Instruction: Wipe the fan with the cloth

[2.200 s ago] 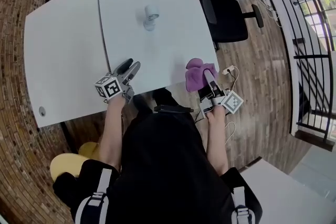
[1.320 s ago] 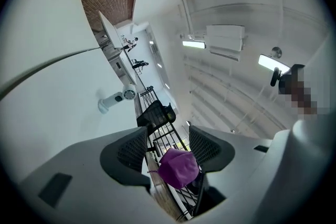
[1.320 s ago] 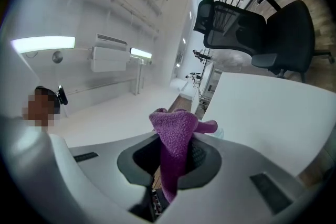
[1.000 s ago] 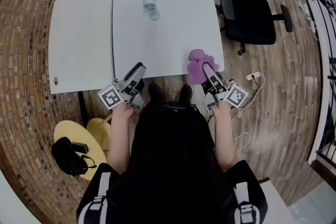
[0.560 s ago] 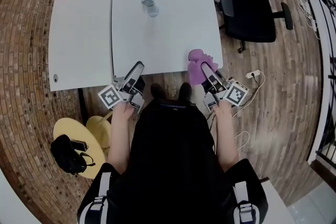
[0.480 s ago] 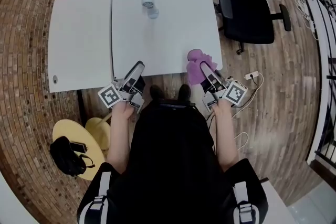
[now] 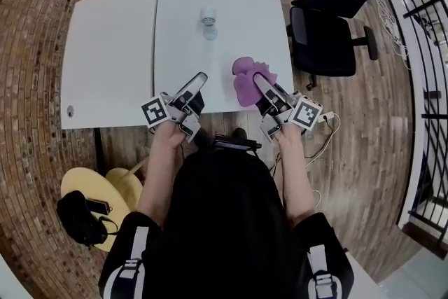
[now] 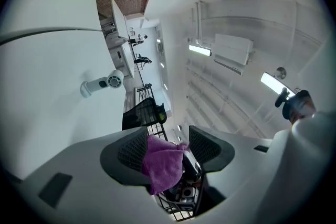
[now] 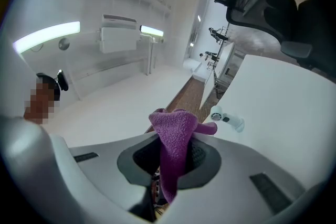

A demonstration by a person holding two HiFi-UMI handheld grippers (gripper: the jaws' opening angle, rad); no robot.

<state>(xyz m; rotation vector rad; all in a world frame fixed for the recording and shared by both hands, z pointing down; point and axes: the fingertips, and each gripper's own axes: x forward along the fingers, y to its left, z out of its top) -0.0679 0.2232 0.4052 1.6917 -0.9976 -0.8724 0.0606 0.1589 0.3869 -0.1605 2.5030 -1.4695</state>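
While in right tool (image 9: 173, 157), cloth (image 9: 176, 128) bunched.

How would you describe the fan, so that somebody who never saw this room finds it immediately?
Start from the large white table in front of the person. On its right panel, towards the far side, lies the fan. It is a small white thing lying alone, well beyond the purple cloth clamped in the right gripper at the near edge.

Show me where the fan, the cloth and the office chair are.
fan (image 7: 208, 15), head view, on its round head.
cloth (image 7: 244, 78), head view, on its bunched middle.
office chair (image 7: 323, 40), head view, on its seat.
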